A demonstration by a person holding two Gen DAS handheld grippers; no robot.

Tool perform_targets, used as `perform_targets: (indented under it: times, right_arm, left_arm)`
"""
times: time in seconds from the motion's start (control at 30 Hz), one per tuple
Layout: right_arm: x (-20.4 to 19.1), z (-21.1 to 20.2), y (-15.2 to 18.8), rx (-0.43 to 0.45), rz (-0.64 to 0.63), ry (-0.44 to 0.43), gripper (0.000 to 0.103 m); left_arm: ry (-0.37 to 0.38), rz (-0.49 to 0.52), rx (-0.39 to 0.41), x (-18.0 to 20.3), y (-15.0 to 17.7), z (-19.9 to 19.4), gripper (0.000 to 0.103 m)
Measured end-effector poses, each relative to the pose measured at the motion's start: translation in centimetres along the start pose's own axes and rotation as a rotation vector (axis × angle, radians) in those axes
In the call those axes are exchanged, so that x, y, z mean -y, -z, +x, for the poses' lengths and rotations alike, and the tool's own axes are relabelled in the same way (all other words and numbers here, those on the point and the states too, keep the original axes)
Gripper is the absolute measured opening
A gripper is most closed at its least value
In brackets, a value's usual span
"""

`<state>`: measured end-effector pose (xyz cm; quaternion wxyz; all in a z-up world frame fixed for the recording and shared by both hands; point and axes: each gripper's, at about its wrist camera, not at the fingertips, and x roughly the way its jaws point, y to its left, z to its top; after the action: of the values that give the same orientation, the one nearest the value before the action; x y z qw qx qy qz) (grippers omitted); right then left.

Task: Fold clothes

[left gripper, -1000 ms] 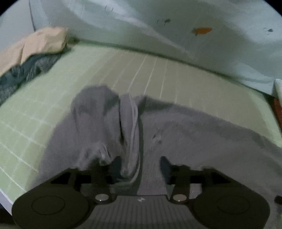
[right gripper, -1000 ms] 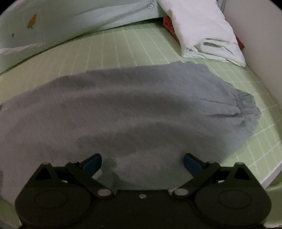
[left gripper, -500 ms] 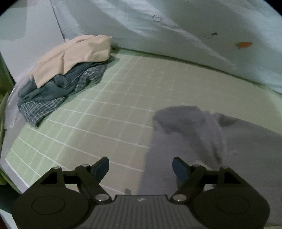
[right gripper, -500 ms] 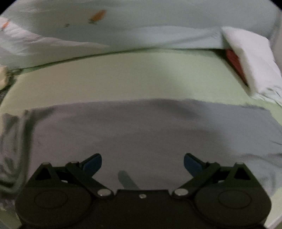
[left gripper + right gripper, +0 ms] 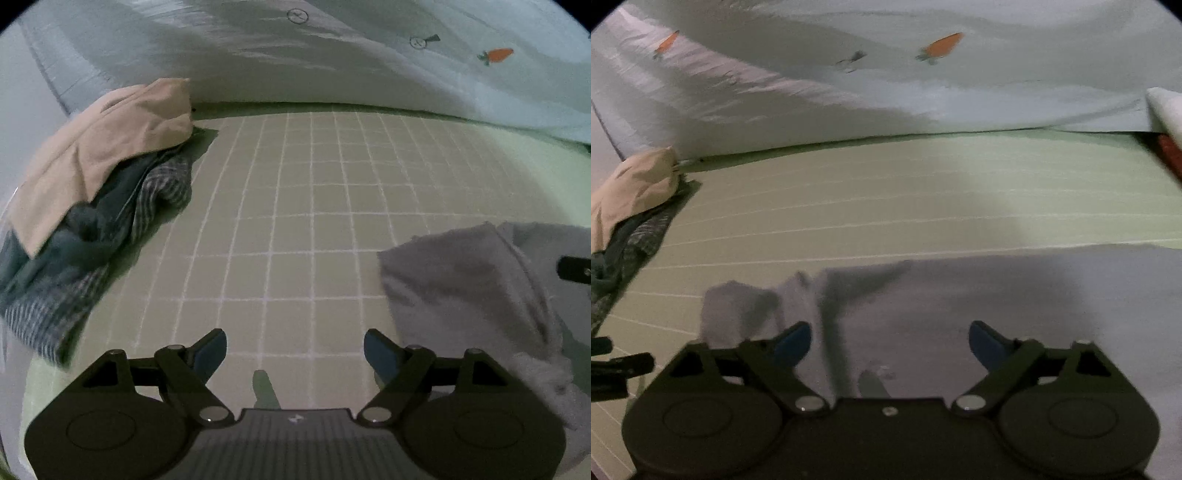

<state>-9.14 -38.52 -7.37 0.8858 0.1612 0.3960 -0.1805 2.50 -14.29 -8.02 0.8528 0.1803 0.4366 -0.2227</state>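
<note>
A grey garment [image 5: 960, 306] lies spread on the green checked bed sheet [image 5: 886, 192], with a bunched end at its left. My right gripper [image 5: 889, 341] is open and empty, low over the garment's left part. My left gripper [image 5: 295, 350] is open and empty over bare sheet [image 5: 295, 221]; the garment's bunched end [image 5: 469, 280] lies to its right. A dark piece of the right gripper shows at the right edge of the left wrist view [image 5: 574, 268], and the left gripper at the left edge of the right wrist view [image 5: 617, 365].
A pile of clothes, a beige piece [image 5: 107, 147] over dark checked ones [image 5: 74, 266], lies at the far left of the bed. A pale quilt with carrot prints [image 5: 886, 74] runs along the back. A white pillow [image 5: 1167, 110] is at the far right.
My left gripper let go of the garment's bunched end, opened and swung left onto bare sheet. My right gripper swung left along the garment, staying open.
</note>
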Motion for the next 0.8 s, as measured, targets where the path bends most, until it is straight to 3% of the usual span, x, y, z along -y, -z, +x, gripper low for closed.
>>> perform_targets:
  times: [0.03,0.2,0.27,0.33,0.47,0.53,0.67,0.7,0.73,0.8]
  right_arm:
    - [-0.7,0.6,-0.1,-0.01,-0.003,-0.008,0.073]
    - [-3.1,2.7,0.4,-0.071,-0.007,-0.041,0.054]
    - [-3.3,2.9,0.5,-0.083,-0.009,-0.058,0.037]
    - [-3.5,2.4,0.5,-0.065,-0.02,-0.06,0.003]
    - [-3.6,0.6,0.4,0.018,-0.05,-0.032,0.003]
    - [-3.1,-1.0,0.1,0.079,-0.05,0.028,0.003]
    - [-1.4,-0.7,0.4,0.042,0.005,0.127,0.006]
    - [-1.0,-0.6,0.4,0.033,0.019,0.152,0.015]
    - [-0.6,-0.6,0.5,0.024,0.032,0.175,0.031]
    - [-0.8,-1.2,1.3,0.026,0.05,0.187,0.046]
  left_arm:
    - [0.002,0.009,0.002,-0.5,-0.2,0.4,0.082]
    - [0.023,-0.005,0.013,-2.2,-1.5,1.8,0.082]
    - [0.042,-0.008,0.011,-2.3,-1.7,2.2,0.082]
    - [0.064,-0.005,0.005,-2.2,-1.7,2.4,0.082]
    - [0.099,0.011,-0.003,-1.4,-1.4,2.6,0.082]
    - [0.106,0.017,-0.002,-1.2,-1.3,2.6,0.082]
    - [0.107,0.008,0.001,-1.3,-1.0,2.3,0.082]
    - [0.107,0.005,0.0,-1.3,-1.0,2.2,0.082]
    - [0.106,0.005,-0.001,-1.3,-0.9,2.1,0.082]
    - [0.099,0.011,0.002,-1.3,-0.6,1.8,0.082]
